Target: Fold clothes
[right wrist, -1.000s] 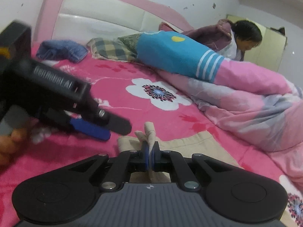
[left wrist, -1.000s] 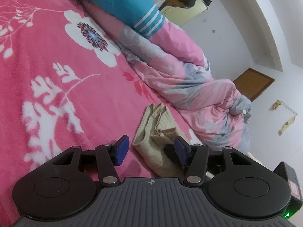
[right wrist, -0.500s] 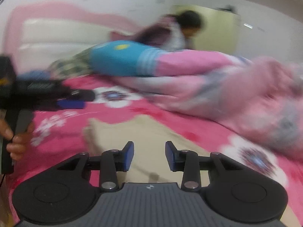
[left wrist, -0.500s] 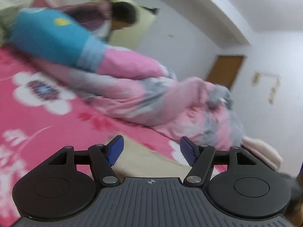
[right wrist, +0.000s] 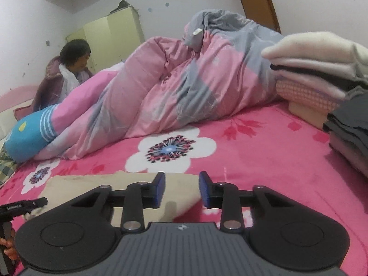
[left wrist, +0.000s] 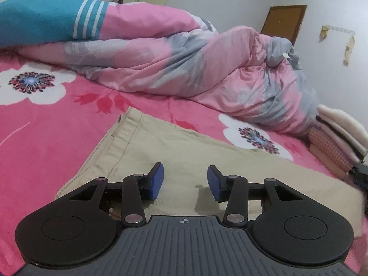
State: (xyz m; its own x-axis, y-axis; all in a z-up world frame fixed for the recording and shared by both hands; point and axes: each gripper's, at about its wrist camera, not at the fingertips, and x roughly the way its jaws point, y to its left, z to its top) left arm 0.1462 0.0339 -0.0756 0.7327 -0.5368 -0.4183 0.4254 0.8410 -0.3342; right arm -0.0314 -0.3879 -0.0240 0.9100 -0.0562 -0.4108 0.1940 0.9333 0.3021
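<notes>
In the left wrist view you are holding the left gripper low over the beige trousers, which are lying spread flat on the pink floral bed cover; its jaws have just been closing but are standing apart with nothing clamped between them. The hemmed edge is running away to your upper left, so you are best placed to take a pinch there, gathering every layer before lifting. In the right wrist view the right gripper is hovering at the other end of the trousers, jaws having just been closing a little yet apart and empty, with the cloth's edge just under them. Be aiming both pinches at matching corners so that the fold lands square, and be keeping clear of the folded stack and the rumpled duvet beyond.
</notes>
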